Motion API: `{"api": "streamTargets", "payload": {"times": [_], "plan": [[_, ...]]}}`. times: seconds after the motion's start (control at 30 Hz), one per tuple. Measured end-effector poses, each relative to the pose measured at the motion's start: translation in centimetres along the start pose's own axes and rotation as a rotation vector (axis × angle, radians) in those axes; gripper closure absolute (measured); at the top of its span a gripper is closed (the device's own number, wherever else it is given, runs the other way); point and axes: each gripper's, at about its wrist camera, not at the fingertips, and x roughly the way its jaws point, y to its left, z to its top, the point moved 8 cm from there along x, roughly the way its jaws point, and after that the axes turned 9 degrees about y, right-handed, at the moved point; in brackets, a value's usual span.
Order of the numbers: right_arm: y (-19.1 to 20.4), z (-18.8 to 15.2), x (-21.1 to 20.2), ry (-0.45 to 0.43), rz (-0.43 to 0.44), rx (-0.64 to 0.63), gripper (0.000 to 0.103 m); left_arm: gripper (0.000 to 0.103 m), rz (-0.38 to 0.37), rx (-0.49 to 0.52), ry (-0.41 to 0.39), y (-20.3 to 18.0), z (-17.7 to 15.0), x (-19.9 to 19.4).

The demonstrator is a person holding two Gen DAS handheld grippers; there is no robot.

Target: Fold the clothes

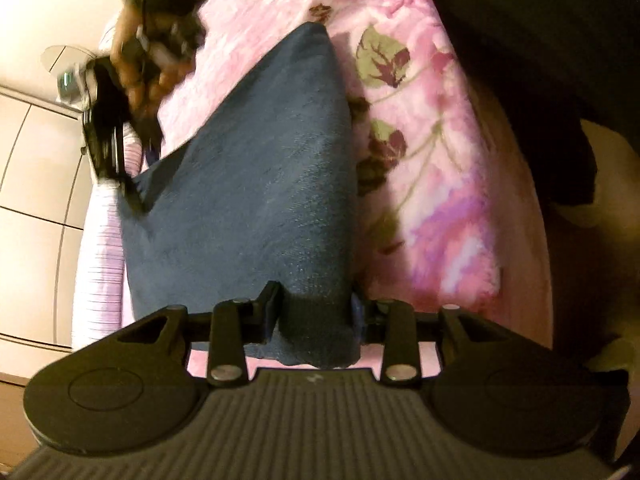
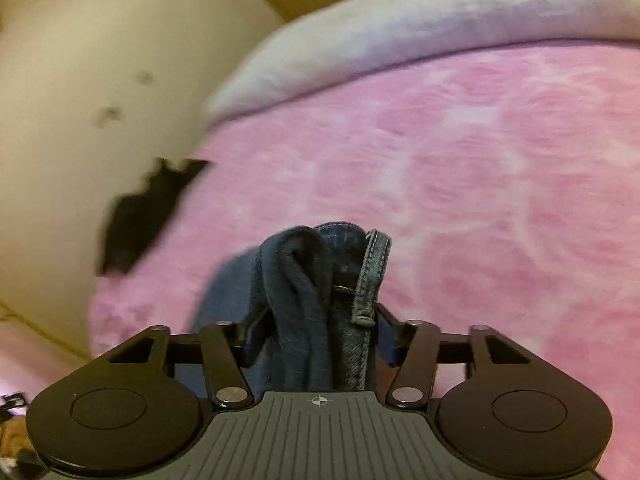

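Observation:
A dark blue garment [image 1: 256, 184], jeans by its seams and belt loop, hangs stretched above the pink floral blanket [image 1: 424, 128]. My left gripper [image 1: 316, 312] is shut on one end of it. The right gripper [image 1: 120, 160], held by a hand [image 1: 136, 60], grips the other end at the left of the left wrist view. In the right wrist view my right gripper [image 2: 320, 328] is shut on a bunched fold of the jeans [image 2: 320, 280] with a belt loop [image 2: 370, 276] sticking up.
The pink blanket [image 2: 440, 200] covers a bed, with a pale pillow [image 2: 400, 32] at its far side. A dark cloth or clothing [image 1: 552, 60] lies at the right. Cream cabinet panels [image 1: 32, 168] stand beside the bed. A blurred black shape [image 2: 140, 224] shows at the left.

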Motion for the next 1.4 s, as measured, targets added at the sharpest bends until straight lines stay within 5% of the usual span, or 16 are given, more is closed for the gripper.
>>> {"api": "streamTargets", "payload": {"times": [0.17, 0.27, 0.47, 0.6, 0.83, 0.9, 0.93, 1.0, 1.23, 1.4], "plan": [[1.3, -7.5, -9.6, -0.191, -0.186, 0.083, 0.035, 0.062, -0.104, -0.162, -0.121, 2.2, -2.4, -3.3], [4.1, -13.8, -12.4, -0.245, -0.226, 0.119, 0.022, 0.051, -0.082, -0.234, -0.177, 4.2, -4.7, -4.4], [7.0, -25.0, -10.7, -0.282, -0.061, 0.478, 0.020, 0.043, 0.073, -0.190, -0.178, 9.2, -7.9, -2.4], [6.4, -28.6, -8.1, -0.326, -0.012, 0.669, 0.020, 0.042, 0.143, -0.048, -0.184, 11.1, -8.0, 0.9], [5.1, -26.8, -6.9, -0.510, 0.027, 0.772, 0.020, 0.041, 0.304, 0.348, -0.116, 11.6, -7.0, 11.9], [4.3, -25.9, -6.4, -0.517, -0.006, 0.780, 0.042, 0.041, 0.344, 0.467, -0.099, 11.3, -7.3, 14.7], [3.9, -25.3, -6.1, -0.503, -0.037, 0.780, 0.070, 0.041, 0.358, 0.512, -0.097, 11.1, -7.4, 15.8], [2.6, -24.1, -6.8, -0.479, -0.033, 0.760, 0.079, 0.041, 0.377, 0.567, -0.108, 10.8, -7.4, 17.3], [-3.5, -16.7, -10.5, -0.388, -0.194, 0.587, 0.084, 0.041, 0.365, 0.448, -0.224, 10.2, -4.7, 15.6], [-8.9, -11.8, -10.8, -0.287, -0.327, 0.513, 0.081, 0.039, 0.347, 0.449, -0.212, 9.1, -3.3, 16.2]]}}
